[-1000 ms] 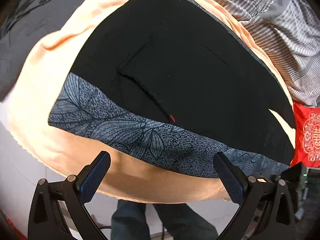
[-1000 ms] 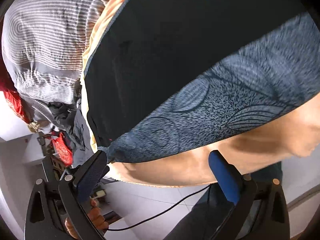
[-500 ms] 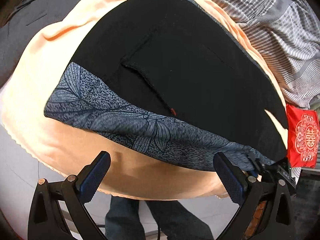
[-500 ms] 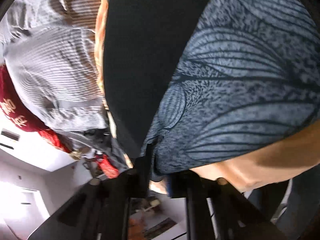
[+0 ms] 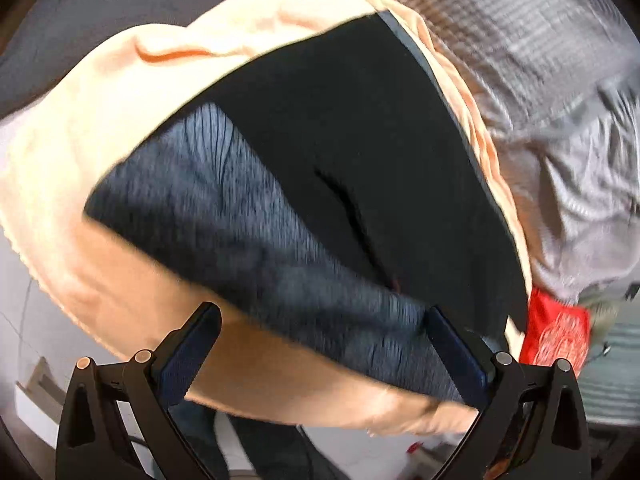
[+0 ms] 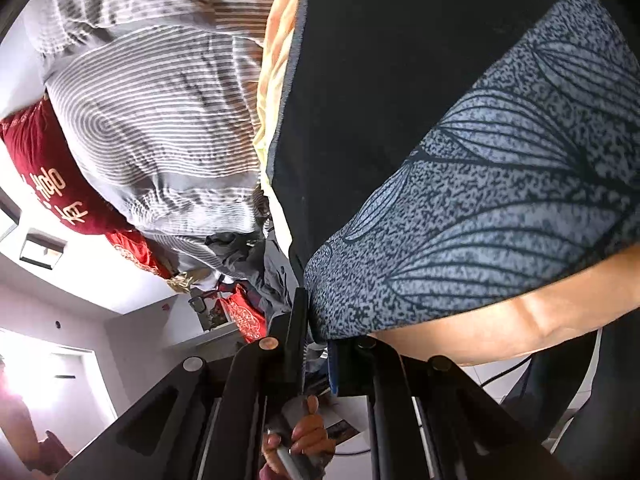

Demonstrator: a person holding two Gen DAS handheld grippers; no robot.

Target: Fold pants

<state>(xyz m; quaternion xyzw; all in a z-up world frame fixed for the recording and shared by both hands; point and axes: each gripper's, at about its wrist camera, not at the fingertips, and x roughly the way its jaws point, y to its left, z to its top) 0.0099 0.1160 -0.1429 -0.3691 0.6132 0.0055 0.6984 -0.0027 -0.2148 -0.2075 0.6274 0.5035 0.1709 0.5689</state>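
Pants (image 5: 360, 168) lie spread on the peach sheet (image 5: 120, 112), black with a blue-grey leaf-print band along the near edge. In my left wrist view the picture is smeared with motion now, where half a second ago it was sharp; the printed band fills more of the frame and reaches closer to my left claw (image 5: 320, 354) than it did. That claw stands wide open, its two blue pads apart, the right pad just at the band's edge and the left pad over bare sheet. I cannot tell whether either pad touches the cloth.

My right claw (image 6: 316, 344) is closed on the corner of the pants (image 6: 500, 208), the printed fabric bunching into the narrow gap between its fingers. A second ago this claw was open with the corner just beside its left finger; since half a second ago it has held the pinch, and the view has turned so the leaf print sits more to the right.

Beside the pants lies a striped grey quilt (image 6: 152, 112), with a red cushion (image 6: 44, 168) beyond it. The red cushion (image 5: 556, 332) also shows at the right of my left view.
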